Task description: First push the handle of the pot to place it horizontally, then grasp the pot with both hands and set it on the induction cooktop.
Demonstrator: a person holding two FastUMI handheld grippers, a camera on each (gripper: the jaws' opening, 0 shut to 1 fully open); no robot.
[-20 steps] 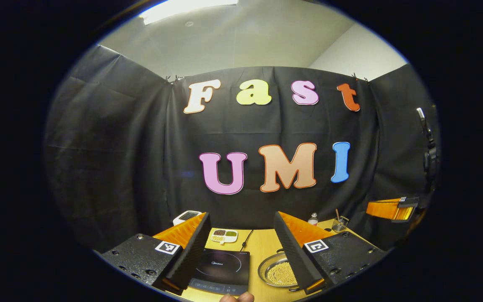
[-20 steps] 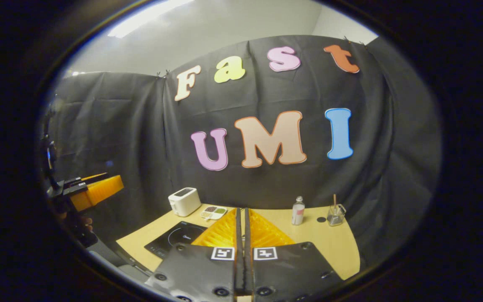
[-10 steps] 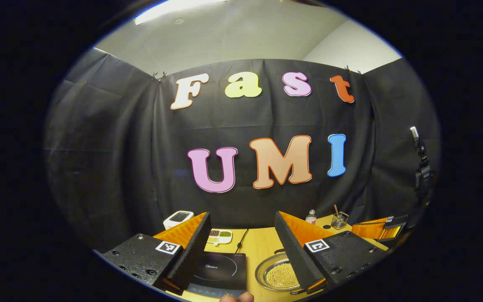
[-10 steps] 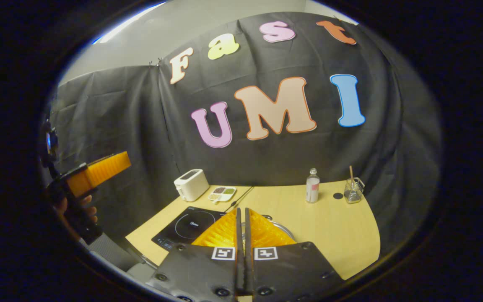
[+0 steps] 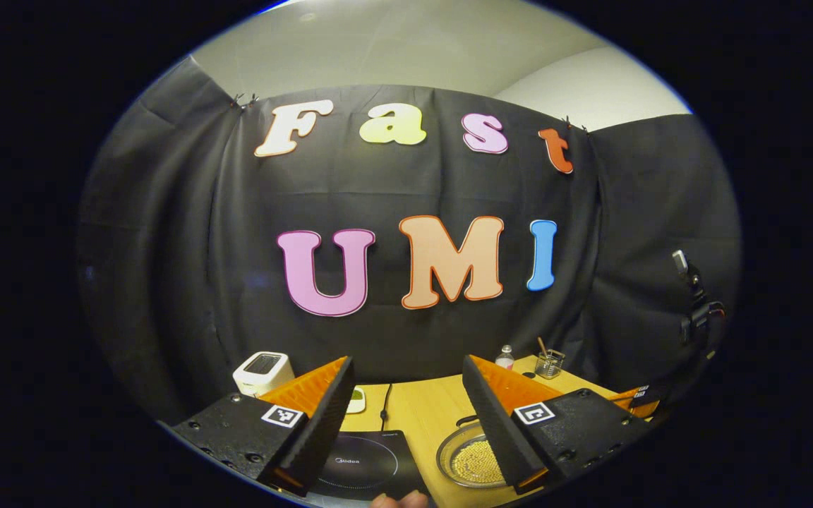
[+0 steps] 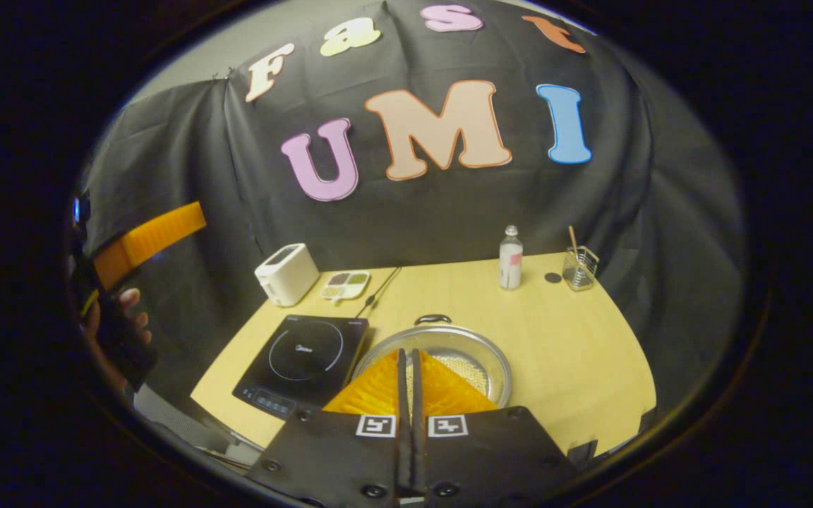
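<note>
Above the near edge of the table (image 6: 576, 353), the right gripper (image 6: 407, 353) hovers with its jaws pressed together, holding nothing, its fingers pointing down over the pot (image 6: 442, 356). Left of it, the left gripper (image 5: 406, 374) is raised higher and aimed at the far wall, jaws spread wide and empty; in the right gripper view a hand (image 6: 113, 317) grips its handle. Near the table's middle sits the pot with pale grains inside, just right of the cooktop (image 6: 304, 356), apart from it. One handle (image 6: 432, 319) shows at its far rim. Small print on the cooktop glass is probably a brand, too blurred to read.
</note>
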